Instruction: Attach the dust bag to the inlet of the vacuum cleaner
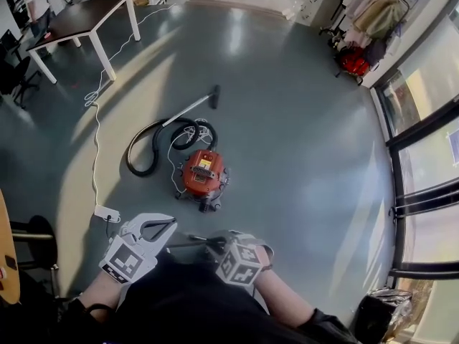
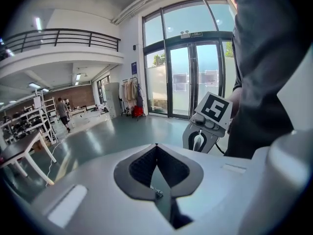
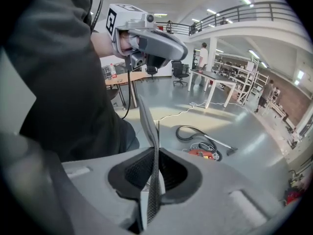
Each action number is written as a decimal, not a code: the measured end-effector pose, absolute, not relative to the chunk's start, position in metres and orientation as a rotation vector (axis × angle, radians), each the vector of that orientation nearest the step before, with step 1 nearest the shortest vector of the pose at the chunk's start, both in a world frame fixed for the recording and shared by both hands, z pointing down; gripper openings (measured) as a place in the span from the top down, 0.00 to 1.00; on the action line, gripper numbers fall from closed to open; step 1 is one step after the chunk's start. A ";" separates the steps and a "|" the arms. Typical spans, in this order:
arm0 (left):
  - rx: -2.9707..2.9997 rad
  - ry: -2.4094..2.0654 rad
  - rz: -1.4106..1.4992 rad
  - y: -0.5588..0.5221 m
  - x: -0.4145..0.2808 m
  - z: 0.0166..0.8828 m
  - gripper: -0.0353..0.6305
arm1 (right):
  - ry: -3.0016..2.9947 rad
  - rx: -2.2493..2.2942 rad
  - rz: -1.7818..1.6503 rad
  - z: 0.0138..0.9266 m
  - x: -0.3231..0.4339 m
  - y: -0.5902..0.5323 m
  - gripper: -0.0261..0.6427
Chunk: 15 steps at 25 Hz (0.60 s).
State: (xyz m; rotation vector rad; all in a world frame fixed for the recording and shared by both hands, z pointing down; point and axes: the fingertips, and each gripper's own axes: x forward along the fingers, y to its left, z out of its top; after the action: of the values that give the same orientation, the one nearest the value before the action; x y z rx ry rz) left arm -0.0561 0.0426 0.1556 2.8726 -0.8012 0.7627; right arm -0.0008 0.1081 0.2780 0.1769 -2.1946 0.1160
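The red vacuum cleaner stands on the grey floor ahead, its black hose coiled to its left; it also shows small in the right gripper view. Both grippers are held close to the person's body, well short of the vacuum. My left gripper is shut with nothing between its jaws. My right gripper is shut on a thin grey sheet seen edge-on, the dust bag, which rises above the jaws. In the head view the bag is hard to make out against the dark clothing.
The vacuum's wand lies behind it. A white cable runs to a power strip at the left. A dark-topped table stands far left, a clothes rack far right, glass doors along the right, a black bag near right.
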 end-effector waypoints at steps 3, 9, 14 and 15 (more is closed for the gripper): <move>2.889 -0.783 0.755 0.033 -0.055 0.155 0.92 | -2.194 0.186 0.137 0.279 -0.002 0.105 0.93; 2.915 -0.650 0.687 0.017 -0.058 0.166 0.92 | -2.172 0.288 0.192 0.283 -0.007 0.099 0.93; 2.944 -0.521 0.669 -0.001 -0.071 0.183 0.92 | -2.154 0.387 0.225 0.290 -0.021 0.085 0.93; 2.946 -0.498 0.667 -0.003 -0.074 0.186 0.92 | -2.149 0.402 0.232 0.291 -0.024 0.083 0.94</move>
State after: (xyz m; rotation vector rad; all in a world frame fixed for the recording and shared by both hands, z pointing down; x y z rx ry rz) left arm -0.0737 -0.0035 0.1862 2.9456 -0.4976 0.6666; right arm -0.0240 0.0826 0.2914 0.4020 -2.1492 0.2318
